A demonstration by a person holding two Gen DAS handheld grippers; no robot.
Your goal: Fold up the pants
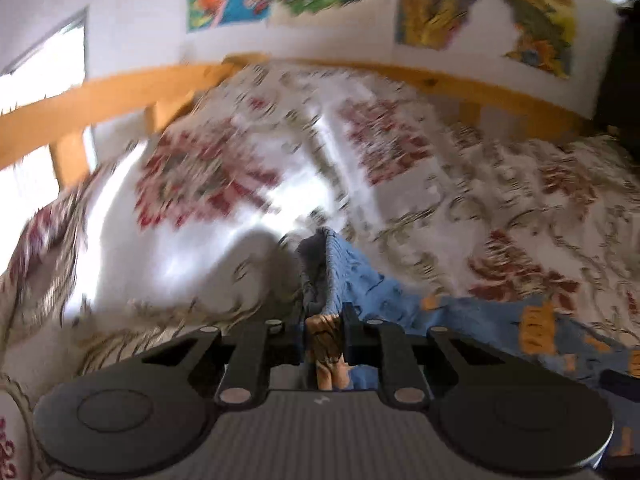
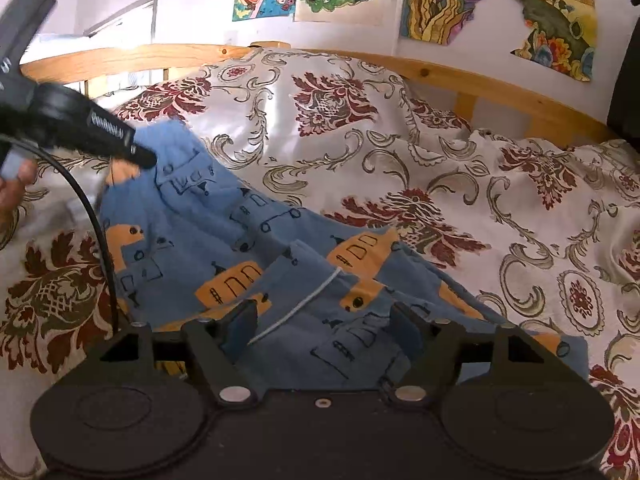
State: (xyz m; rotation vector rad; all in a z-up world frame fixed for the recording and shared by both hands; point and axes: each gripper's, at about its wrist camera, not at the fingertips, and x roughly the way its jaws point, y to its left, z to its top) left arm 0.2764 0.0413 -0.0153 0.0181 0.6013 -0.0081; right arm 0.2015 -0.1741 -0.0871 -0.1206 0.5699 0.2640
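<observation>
Blue pants [image 2: 224, 240] printed with orange shapes lie crumpled on a floral bedspread [image 2: 460, 152]. My left gripper [image 1: 324, 320] is shut on a bunched edge of the pants [image 1: 352, 276], lifting it; the left wrist view is blurred. From the right wrist camera, that left gripper [image 2: 140, 158] pinches the pants' far left end. My right gripper [image 2: 324, 320] stands open just over the near part of the pants, its fingers on either side of a white drawstring [image 2: 312, 300], and grips nothing.
A wooden bed rail [image 2: 460, 76] runs along the far side of the bed. Colourful posters [image 2: 440, 0] hang on the wall above. A window [image 1: 40, 68] is at the left. A person's hand [image 2: 12, 188] holds the left gripper's handle, with its cable [image 2: 92, 216] trailing down.
</observation>
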